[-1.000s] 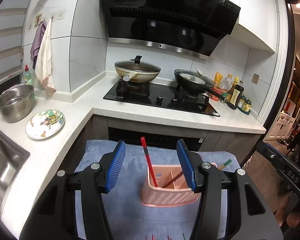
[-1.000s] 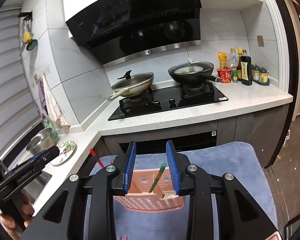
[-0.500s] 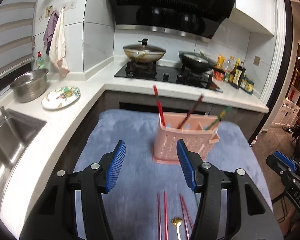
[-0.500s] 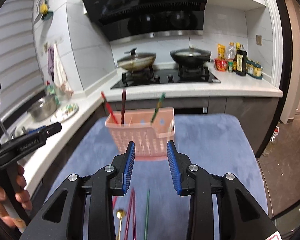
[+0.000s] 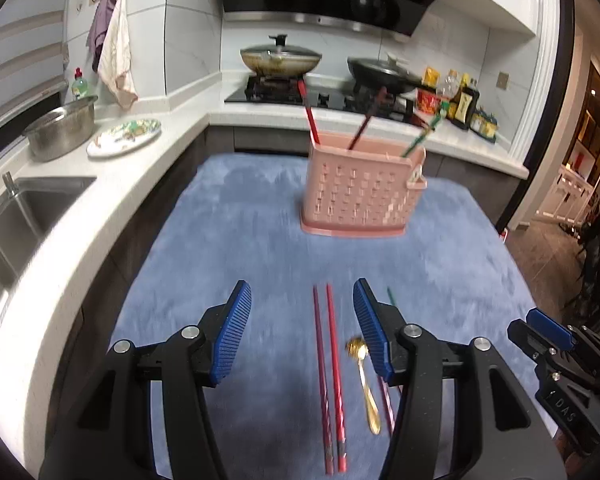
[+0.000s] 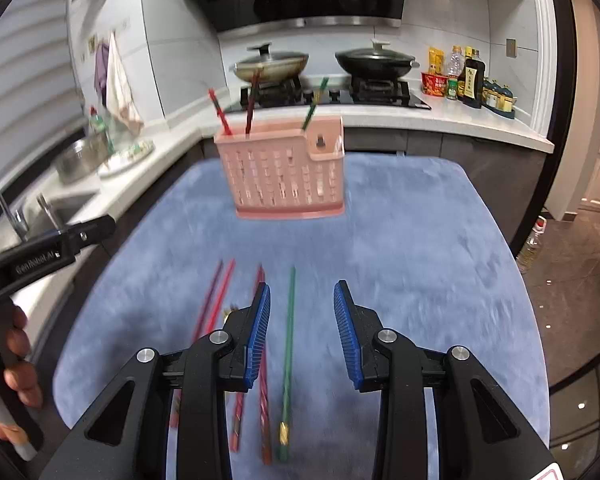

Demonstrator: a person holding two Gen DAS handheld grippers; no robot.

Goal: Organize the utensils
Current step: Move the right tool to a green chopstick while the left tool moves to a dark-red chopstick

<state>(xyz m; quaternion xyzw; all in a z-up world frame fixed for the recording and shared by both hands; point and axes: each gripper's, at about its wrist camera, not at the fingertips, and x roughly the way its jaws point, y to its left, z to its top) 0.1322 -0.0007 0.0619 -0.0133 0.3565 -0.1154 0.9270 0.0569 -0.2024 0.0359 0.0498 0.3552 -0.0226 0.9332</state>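
A pink slotted utensil basket (image 5: 360,192) (image 6: 286,172) stands on the blue mat (image 5: 228,248) (image 6: 420,248) and holds two red chopsticks and a green one. Loose on the mat lie a pair of red chopsticks (image 5: 330,376), a gold spoon (image 5: 366,384), more red chopsticks (image 6: 216,300) and a green chopstick (image 6: 288,360). My left gripper (image 5: 302,324) is open and empty above the red pair. My right gripper (image 6: 300,324) is open and empty over the green chopstick.
A white counter (image 5: 60,216) with a sink (image 5: 24,216), steel bowl (image 5: 60,132) and plate (image 5: 124,136) runs along the left. The stove with two pans (image 6: 376,60) and bottles (image 6: 472,80) lies behind the mat. The right gripper shows at the left view's right edge (image 5: 560,356).
Both grippers have pulled back from the basket and tilted down toward the near mat. The loose chopsticks and spoon have come into view beneath them. Both jaws stayed open.
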